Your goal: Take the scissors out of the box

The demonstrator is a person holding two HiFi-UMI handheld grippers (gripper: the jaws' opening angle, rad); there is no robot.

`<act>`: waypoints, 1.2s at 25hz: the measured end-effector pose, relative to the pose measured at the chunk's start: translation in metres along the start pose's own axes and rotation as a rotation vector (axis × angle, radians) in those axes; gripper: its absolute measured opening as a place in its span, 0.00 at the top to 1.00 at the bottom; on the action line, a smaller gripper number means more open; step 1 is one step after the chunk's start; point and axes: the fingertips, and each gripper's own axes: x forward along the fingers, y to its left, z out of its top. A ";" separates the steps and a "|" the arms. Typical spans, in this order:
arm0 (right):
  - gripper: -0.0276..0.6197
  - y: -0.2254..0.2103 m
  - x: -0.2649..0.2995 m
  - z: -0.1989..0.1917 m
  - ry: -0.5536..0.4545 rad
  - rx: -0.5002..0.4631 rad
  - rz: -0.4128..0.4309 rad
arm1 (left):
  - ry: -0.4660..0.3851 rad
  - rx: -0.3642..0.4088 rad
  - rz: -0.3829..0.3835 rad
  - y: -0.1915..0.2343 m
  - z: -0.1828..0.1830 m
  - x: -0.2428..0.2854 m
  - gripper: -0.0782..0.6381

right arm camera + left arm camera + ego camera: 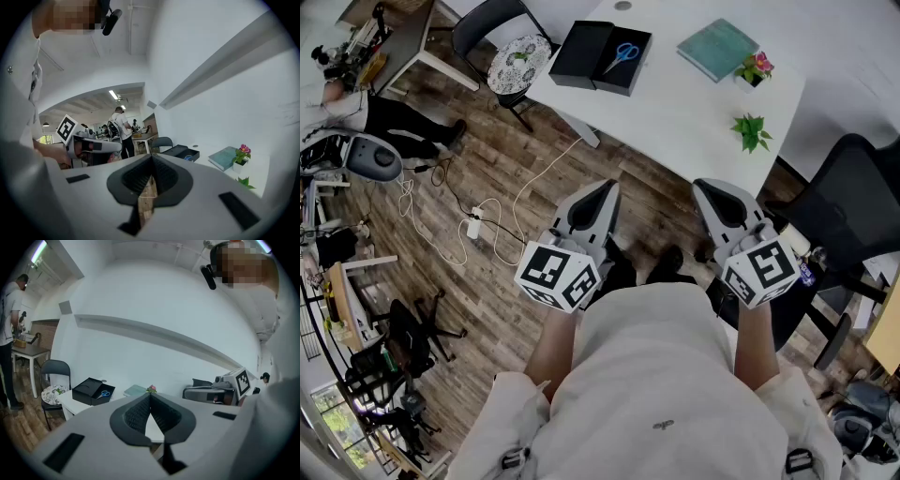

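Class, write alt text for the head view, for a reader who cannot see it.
A person standing back from a white table holds the left gripper and the right gripper close to the body, both shut and empty. On the table, blue scissors lie in an open black box.

One white table (675,112) at twelve o'clock, bearing one black box (634,75), one pair of scissors (623,53), one teal book (717,49) and two plants: flowering plant (756,67), green plant (752,131). Two chairs: cushioned chair (517,61) at eleven, office chair (848,206) at three. Two grippers: left gripper (607,186), right gripper (706,186).
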 end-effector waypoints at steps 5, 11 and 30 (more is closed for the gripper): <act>0.95 0.003 -0.006 -0.002 0.005 -0.030 0.008 | -0.002 0.003 -0.004 -0.007 -0.004 -0.001 0.86; 0.95 -0.001 -0.020 -0.003 -0.034 -0.017 -0.012 | 0.003 -0.008 0.002 -0.015 -0.010 -0.001 0.86; 0.94 -0.002 -0.023 -0.026 0.016 0.019 -0.016 | 0.025 0.022 -0.014 -0.017 -0.024 0.003 0.86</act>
